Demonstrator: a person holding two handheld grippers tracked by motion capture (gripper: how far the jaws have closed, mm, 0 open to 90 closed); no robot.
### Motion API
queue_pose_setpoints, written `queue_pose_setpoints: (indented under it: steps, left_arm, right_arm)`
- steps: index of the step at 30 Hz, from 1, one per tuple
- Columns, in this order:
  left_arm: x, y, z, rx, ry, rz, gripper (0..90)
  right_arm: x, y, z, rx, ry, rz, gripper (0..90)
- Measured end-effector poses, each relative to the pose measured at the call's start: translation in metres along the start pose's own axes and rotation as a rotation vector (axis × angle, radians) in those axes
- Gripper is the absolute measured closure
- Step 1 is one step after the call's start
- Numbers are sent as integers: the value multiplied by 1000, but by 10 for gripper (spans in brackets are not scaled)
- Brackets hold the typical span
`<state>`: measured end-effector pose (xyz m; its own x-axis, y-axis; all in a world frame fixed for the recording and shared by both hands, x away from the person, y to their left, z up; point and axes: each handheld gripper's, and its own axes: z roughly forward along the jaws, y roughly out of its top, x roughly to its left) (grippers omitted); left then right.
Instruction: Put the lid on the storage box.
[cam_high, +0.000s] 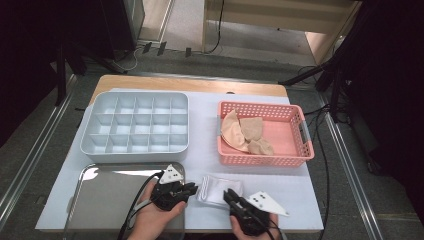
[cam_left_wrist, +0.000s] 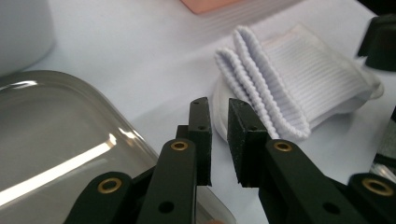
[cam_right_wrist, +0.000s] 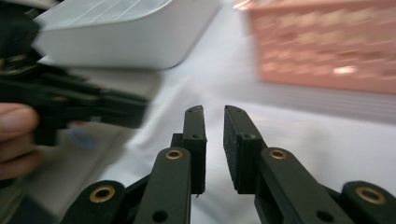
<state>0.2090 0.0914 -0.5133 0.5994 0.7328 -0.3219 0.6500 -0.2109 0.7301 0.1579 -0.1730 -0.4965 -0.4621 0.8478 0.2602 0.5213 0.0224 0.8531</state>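
Both grippers nearly clenched, nothing held; folded sock lies loose between them.

Left gripper (cam_left_wrist: 219, 105) jaws stand a narrow slit apart, empty, tips just short of the folded white ribbed sock's (cam_left_wrist: 289, 79) cuff edge; right gripper (cam_high: 231, 196) likewise near-closed and empty at the sock's (cam_high: 220, 189) other side. Sock sits on the white mat near the tabletop's front edge, just right of the steel tray (cam_high: 107, 200). Risk, as I judge it: jaws this narrow would push the sock, unfolding it, rather than straddle it.
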Motion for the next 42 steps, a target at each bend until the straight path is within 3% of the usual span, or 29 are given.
queue_pose_setpoints:
  steps: [2, 4, 7, 10, 14, 18, 21, 24, 28, 32, 36, 38, 42]
  left_arm:
    - [0, 2, -4, -21, -10, -6, 793]
    - [-4, 3, -7, -39, -21, 13, 795]
    - [-13, 5, -7, -48, -46, 39, 792]
    - [-19, 5, -7, -61, -56, 50, 777]
    - [-27, 4, -2, -49, -48, 85, 753]
    - [-29, 4, -2, -46, -41, 95, 742]
    - [-31, 5, -5, -52, -44, 105, 763]
    - [-35, 4, -3, -48, -44, 106, 734]
    - [-41, -1, 6, -9, 7, 147, 670]
    - [-42, -4, 13, 13, 60, 184, 720]
    - [-37, -5, 11, 13, 37, 172, 852]
    - [-33, -5, 11, 13, 23, 157, 866]
    - [-28, -2, 7, -11, -8, 108, 874]
  right_arm:
    - [-13, 0, -8, 0, -62, 0, 800]
    - [-25, -3, -9, 18, -103, 15, 801]
    - [-32, -8, -6, 57, -96, 56, 801]
    - [-31, -12, 2, 112, -67, 81, 796]
    - [-28, -16, 10, 174, -64, 54, 783]
    - [-29, -14, 4, 137, -66, 63, 760]
    - [-34, -12, -6, 87, -86, 103, 720]
    - [-38, -14, -12, 74, -89, 122, 708]
    - [-41, -16, -11, 93, -68, 148, 660]
    - [-40, -21, -1, 153, -64, 173, 623]
    - [-41, -24, 5, 182, -60, 189, 744]
    - [-39, -23, 5, 184, -60, 192, 805]
    - [-39, -18, 6, 156, -77, 162, 843]
